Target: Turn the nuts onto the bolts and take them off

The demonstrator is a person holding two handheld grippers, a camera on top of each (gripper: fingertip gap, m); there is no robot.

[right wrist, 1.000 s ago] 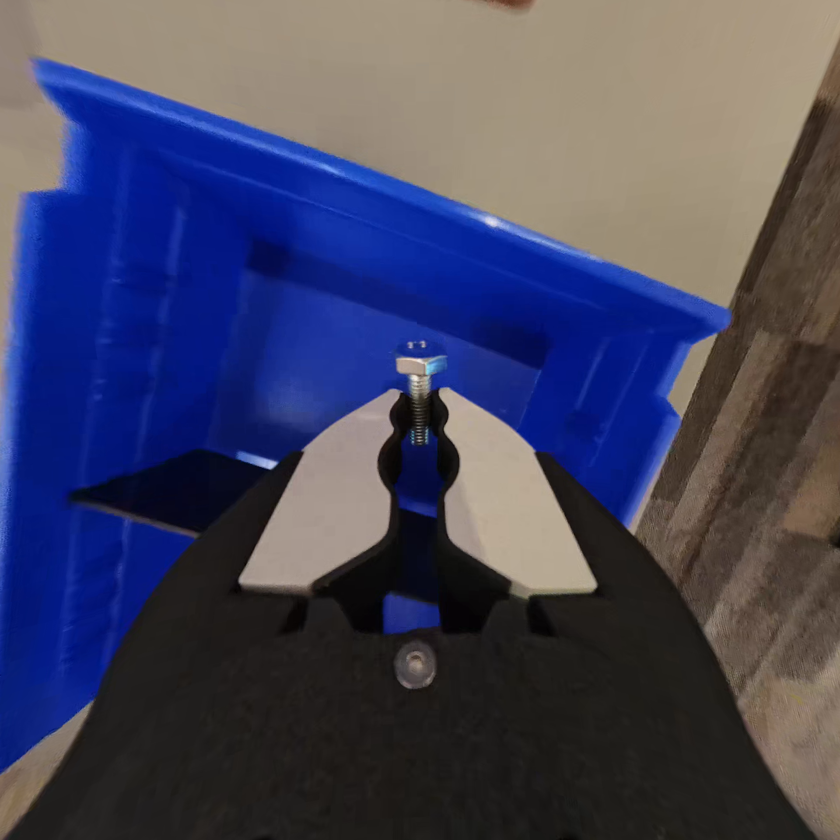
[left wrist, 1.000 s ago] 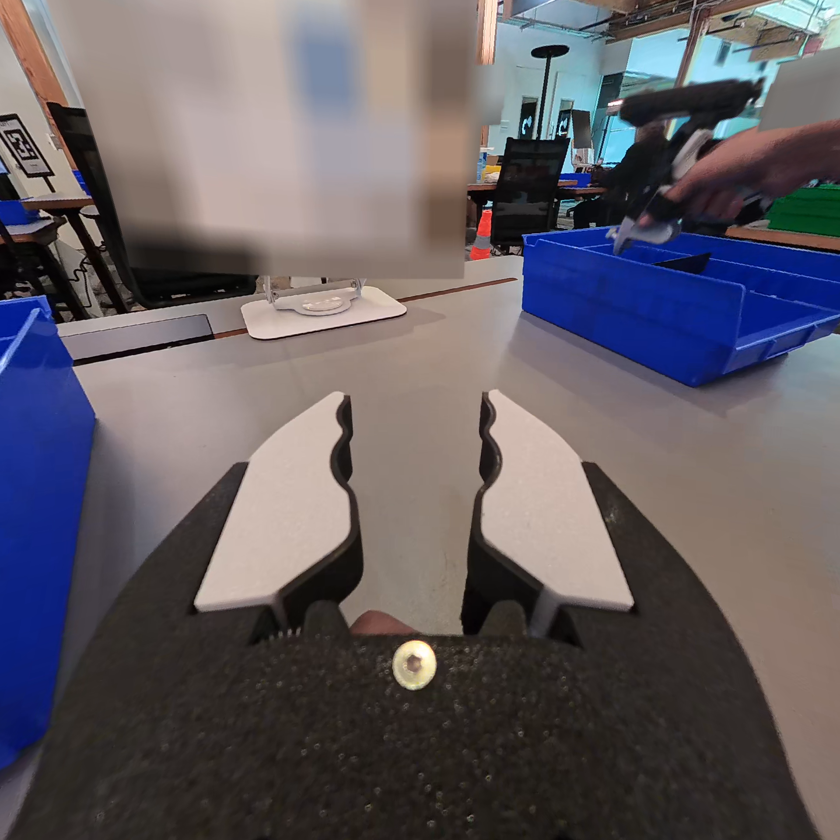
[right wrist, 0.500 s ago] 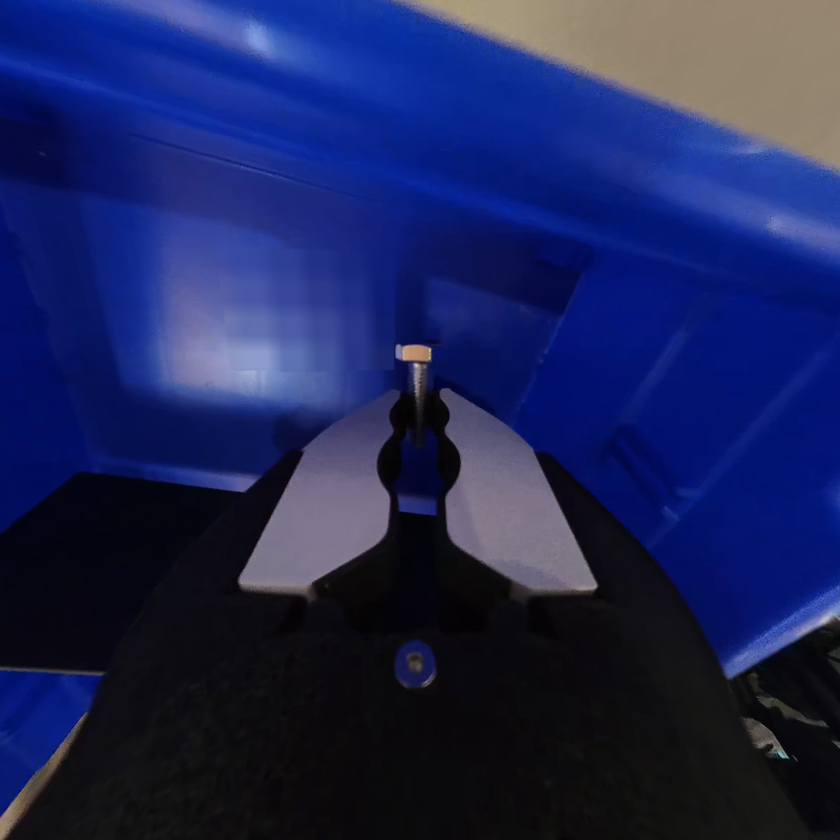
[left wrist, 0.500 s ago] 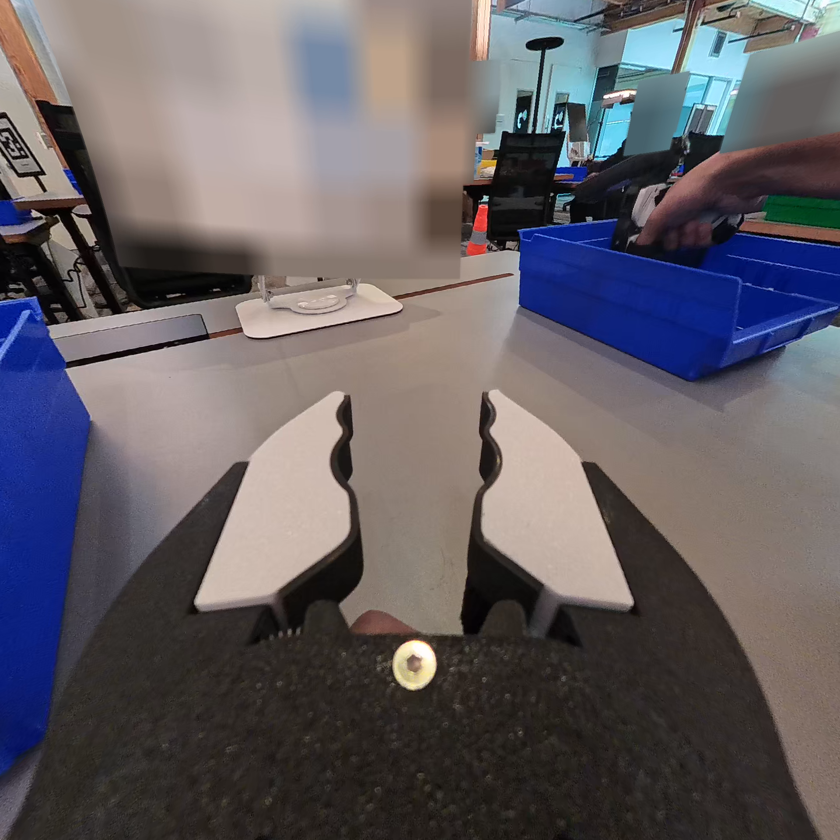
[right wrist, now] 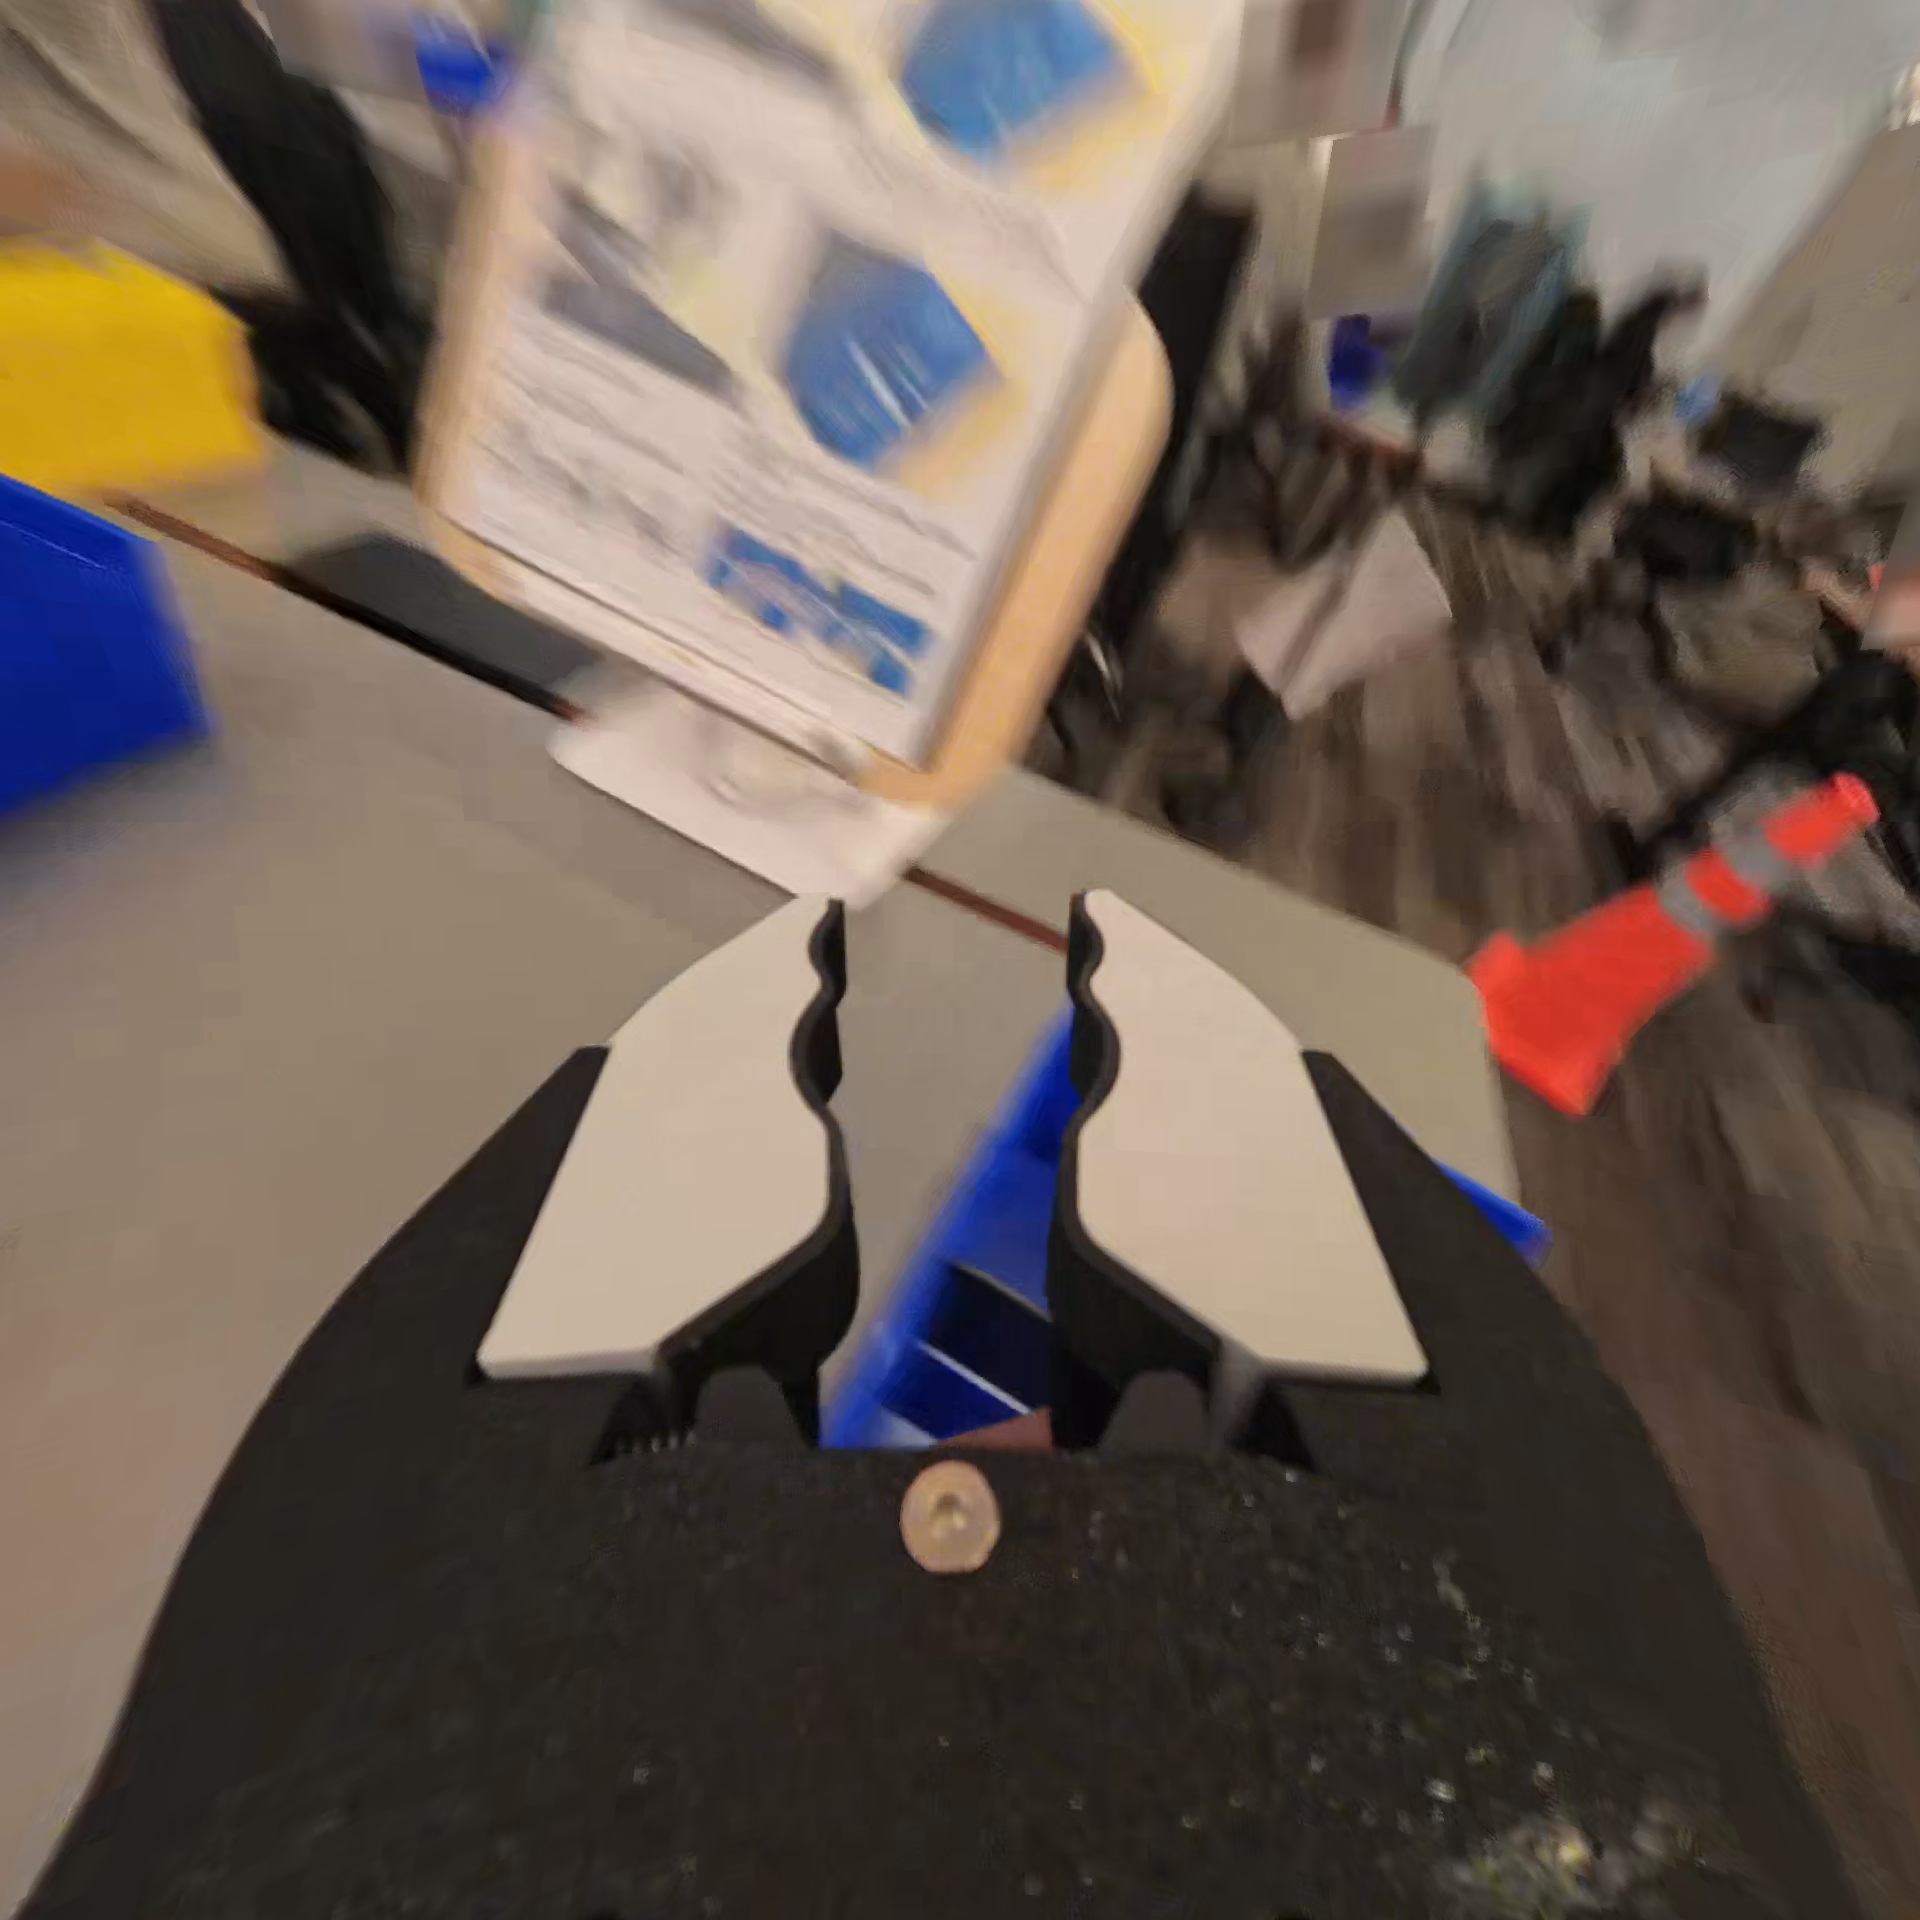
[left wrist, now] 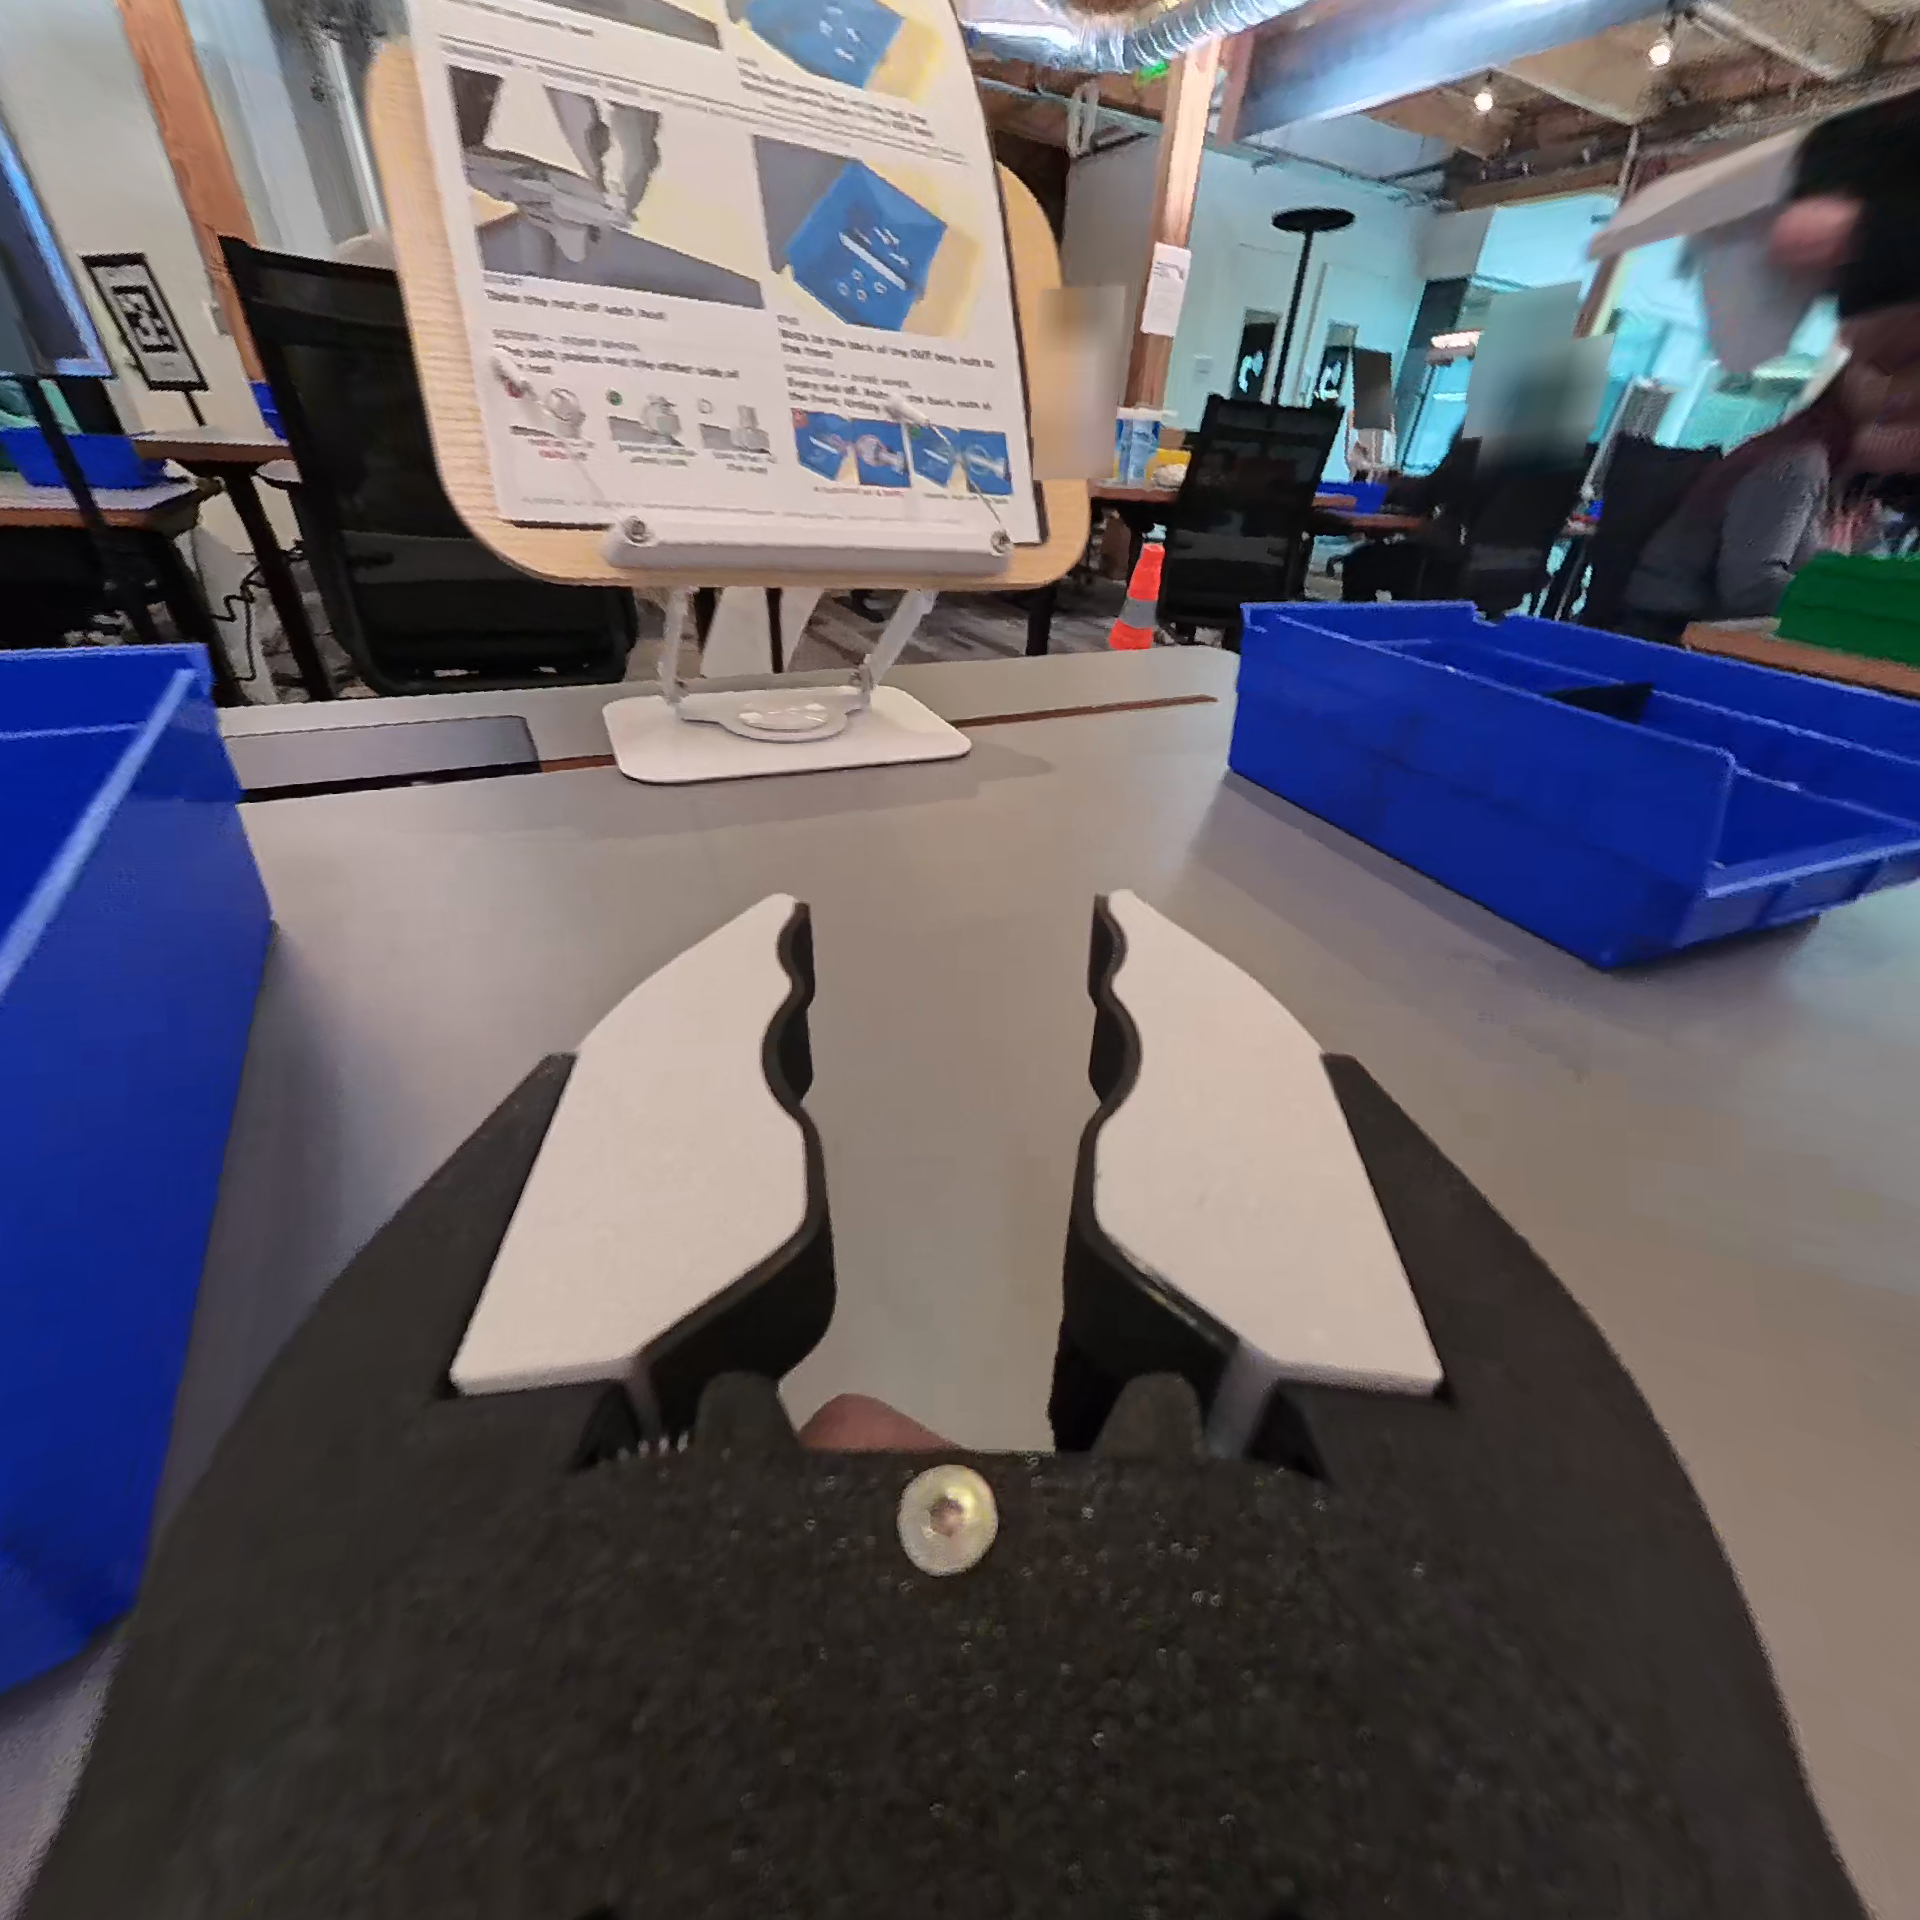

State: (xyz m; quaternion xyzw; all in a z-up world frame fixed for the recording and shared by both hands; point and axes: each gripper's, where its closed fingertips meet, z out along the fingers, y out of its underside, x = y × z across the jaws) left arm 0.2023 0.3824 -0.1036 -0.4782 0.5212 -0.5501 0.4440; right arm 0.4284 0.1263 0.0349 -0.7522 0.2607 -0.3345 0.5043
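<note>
Two blue bins (left wrist: 1558,790) (left wrist: 94,1039) on grey table (left wrist: 935,852), contents hidden, both grippers' jaws released, empty.

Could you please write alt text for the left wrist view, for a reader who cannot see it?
The left gripper hangs open and empty over a bare grey table. A blue bin with compartments sits to the right, another blue bin at the left edge. An instruction sheet on a white stand stands behind, before a blurred workshop.

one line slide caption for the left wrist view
Open left gripper hovers empty over grey table, between two blue plastic bins.
</note>
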